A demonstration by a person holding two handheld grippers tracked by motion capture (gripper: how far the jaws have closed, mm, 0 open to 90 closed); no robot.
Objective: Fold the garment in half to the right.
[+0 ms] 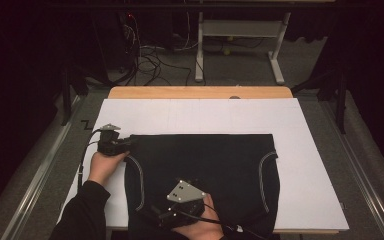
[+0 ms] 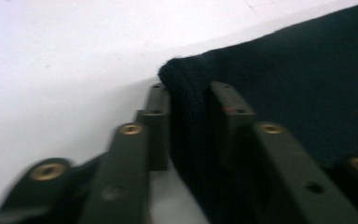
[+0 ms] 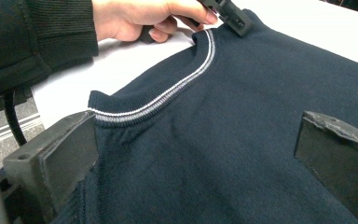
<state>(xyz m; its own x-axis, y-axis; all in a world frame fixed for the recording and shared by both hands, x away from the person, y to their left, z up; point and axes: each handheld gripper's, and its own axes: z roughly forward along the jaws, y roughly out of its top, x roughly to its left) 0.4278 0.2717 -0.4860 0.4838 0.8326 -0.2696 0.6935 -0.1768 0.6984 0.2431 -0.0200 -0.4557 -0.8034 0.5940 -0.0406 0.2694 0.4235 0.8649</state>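
Observation:
A dark navy knit garment (image 1: pixel 205 160) with white-striped trim (image 3: pixel 168 93) lies flat on a white sheet (image 1: pixel 300 150) on the table. My left gripper (image 1: pixel 130 142) is at the garment's far left corner. In the left gripper view its jaws (image 2: pixel 189 100) press on that rolled knit corner (image 2: pixel 186 79) from both sides. My right gripper (image 1: pixel 162 207) rests over the near part of the garment (image 3: pixel 242 130), by the left striped trim. Its jaws (image 3: pixel 200 158) stand wide apart above flat cloth. Beyond them, the other hand (image 3: pixel 135 18) holds the left gripper (image 3: pixel 228 16).
The white sheet covers a wooden table (image 1: pixel 200 92) with bare paper left, right and behind the garment. A grey desk frame (image 1: pixel 240 30) and floor cables (image 1: pixel 150 60) lie beyond the far edge. Metal rails (image 1: pixel 35 175) run along both sides.

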